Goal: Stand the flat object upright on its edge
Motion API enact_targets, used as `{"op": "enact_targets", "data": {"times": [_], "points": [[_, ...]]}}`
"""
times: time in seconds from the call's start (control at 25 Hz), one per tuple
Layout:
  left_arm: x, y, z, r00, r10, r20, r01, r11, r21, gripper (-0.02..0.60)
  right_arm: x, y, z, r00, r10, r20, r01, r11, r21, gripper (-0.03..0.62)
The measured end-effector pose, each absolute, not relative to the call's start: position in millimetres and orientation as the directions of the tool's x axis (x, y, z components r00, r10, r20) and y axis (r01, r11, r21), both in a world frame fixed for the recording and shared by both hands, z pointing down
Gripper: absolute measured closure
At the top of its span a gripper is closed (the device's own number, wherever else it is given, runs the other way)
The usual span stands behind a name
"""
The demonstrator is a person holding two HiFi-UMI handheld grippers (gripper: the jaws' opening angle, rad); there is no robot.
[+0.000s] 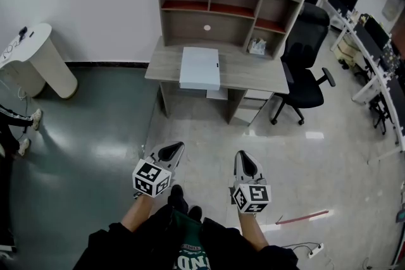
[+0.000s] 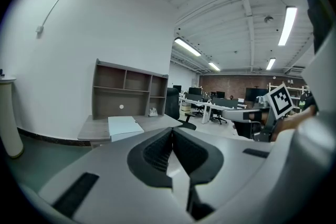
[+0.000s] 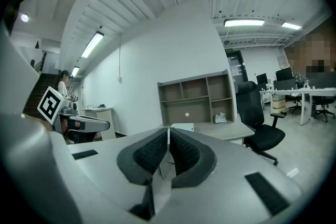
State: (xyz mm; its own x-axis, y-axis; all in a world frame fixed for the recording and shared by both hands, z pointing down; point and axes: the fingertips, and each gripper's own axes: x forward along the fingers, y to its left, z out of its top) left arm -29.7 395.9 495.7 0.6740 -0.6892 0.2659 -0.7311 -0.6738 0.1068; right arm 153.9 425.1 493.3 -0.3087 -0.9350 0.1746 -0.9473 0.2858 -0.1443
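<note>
Both closed: left hand-held gripper [image 1: 178,146], right hand-held gripper [image 1: 242,155]; green shirt [image 1: 188,248] lettering cropped.

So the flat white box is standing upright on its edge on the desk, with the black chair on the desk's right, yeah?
No: the head view shows the flat white box lying flat on the desk, not upright. The black chair is on the desk's right.

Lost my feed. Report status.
Left gripper, right gripper shut, empty. Box flat on desk, out of reach. Chair beside desk, not blocking.
</note>
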Motion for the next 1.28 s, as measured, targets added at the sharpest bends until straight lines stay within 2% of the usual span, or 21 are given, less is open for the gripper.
{"op": "enact_targets", "data": {"times": [0.72,1.28], "points": [[-21.9,225.4,503.0,0.722,-0.642,0.258,-0.684,-0.718,0.126,0.569,149.5,263.4,482.9,-0.288,-0.942,0.171,-0.955,0.271,-0.118,0.559],[-49.6,105.9,504.4,0.747,-0.611,0.261,-0.657,-0.739,0.151,0.569,117.6,145.9,485.7,-0.27,-0.945,0.187,-0.96,0.249,-0.126,0.559]]}}
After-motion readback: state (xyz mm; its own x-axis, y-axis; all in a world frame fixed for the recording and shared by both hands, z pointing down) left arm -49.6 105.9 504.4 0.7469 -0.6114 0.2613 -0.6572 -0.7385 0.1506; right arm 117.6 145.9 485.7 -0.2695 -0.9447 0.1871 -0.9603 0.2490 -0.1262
